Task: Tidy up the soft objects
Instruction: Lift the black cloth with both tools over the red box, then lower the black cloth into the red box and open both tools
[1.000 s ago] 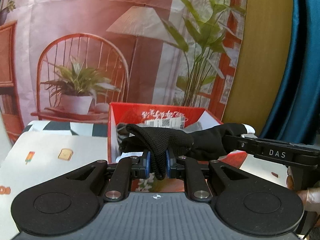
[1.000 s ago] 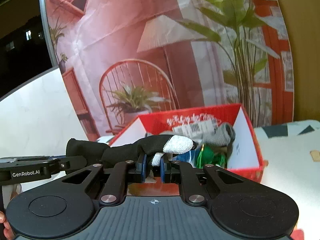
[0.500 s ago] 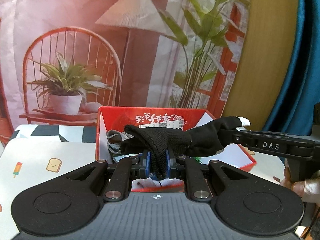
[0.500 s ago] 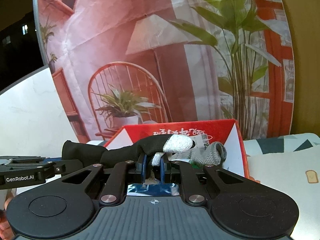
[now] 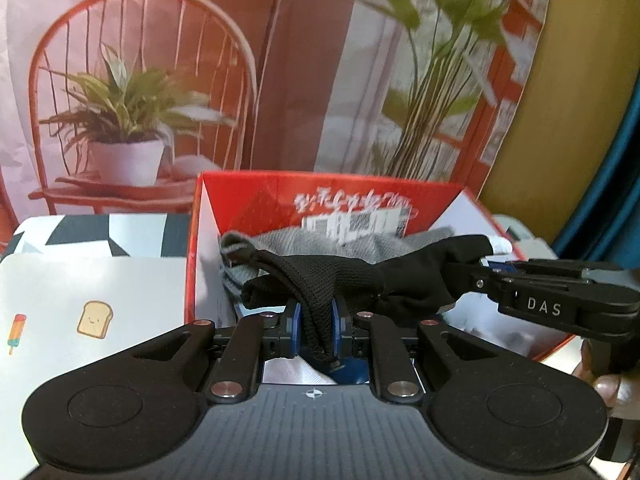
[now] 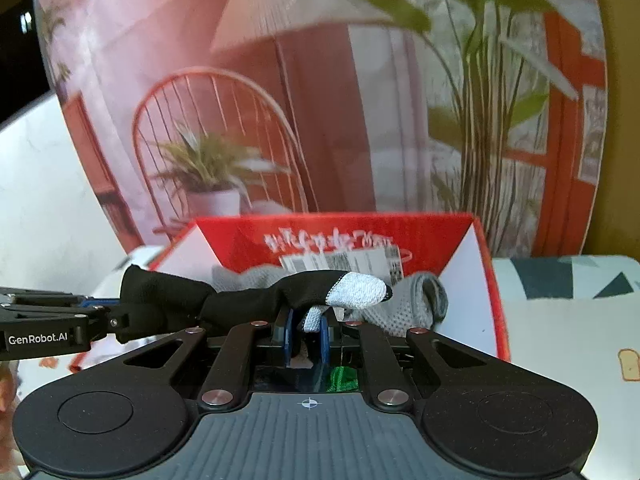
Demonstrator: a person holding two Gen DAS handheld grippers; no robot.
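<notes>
A black knit glove (image 5: 360,276) with grey-white fingertips (image 6: 356,289) hangs stretched between both grippers above an open red cardboard box (image 5: 328,200). My left gripper (image 5: 314,320) is shut on the glove's cuff end. My right gripper (image 6: 306,326) is shut on one grey-tipped finger of the same glove (image 6: 240,300). The right gripper (image 5: 560,300) also shows at the right of the left wrist view, and the left gripper (image 6: 48,320) at the left of the right wrist view. A grey knit glove (image 6: 400,304) lies inside the box (image 6: 492,280).
The box stands on a table covered by a white cloth with toast and ice-lolly prints (image 5: 92,300). A printed backdrop with a chair, potted plant and lamp (image 5: 132,112) rises right behind the box. Something green (image 6: 340,378) lies in the box bottom.
Both grippers have carried the stretched black glove forward and a little down toward the box, which now looks larger and sits under the glove. Both grips are unchanged.
</notes>
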